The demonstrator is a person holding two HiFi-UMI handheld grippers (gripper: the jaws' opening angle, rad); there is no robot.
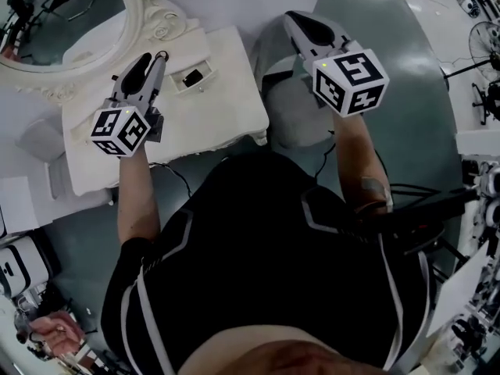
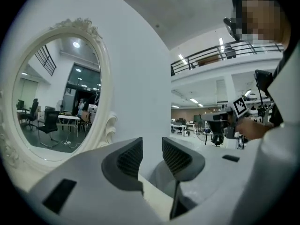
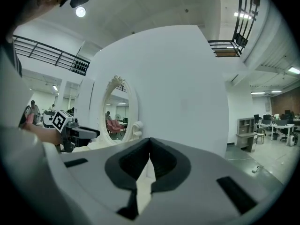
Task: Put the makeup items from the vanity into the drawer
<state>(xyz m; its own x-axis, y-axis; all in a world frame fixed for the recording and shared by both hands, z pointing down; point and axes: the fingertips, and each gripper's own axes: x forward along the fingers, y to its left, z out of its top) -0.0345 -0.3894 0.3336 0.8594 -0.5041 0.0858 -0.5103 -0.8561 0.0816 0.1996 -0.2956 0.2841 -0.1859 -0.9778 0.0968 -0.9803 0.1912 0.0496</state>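
A white vanity point(image 1: 219, 123) stands against the wall under an oval mirror point(image 1: 70, 14). A small shallow white compartment point(image 1: 205, 87) on its top holds one small black item point(image 1: 191, 76). My left gripper point(image 1: 158, 58) hovers over the vanity just left of that compartment. Its jaws stand slightly apart with nothing between them, as the left gripper view point(image 2: 152, 146) shows. My right gripper point(image 1: 291, 19) is held in the air right of the vanity. In the right gripper view point(image 3: 149, 146) its jaws meet at the tips and hold nothing.
A grey padded stool point(image 1: 301, 119) sits on the floor below my right gripper, beside the vanity's right edge. Cables run across the floor under the vanity. A white wall panel point(image 3: 187, 93) rises behind the mirror point(image 3: 117, 111). Boxes and another person's hand point(image 1: 55, 334) are at lower left.
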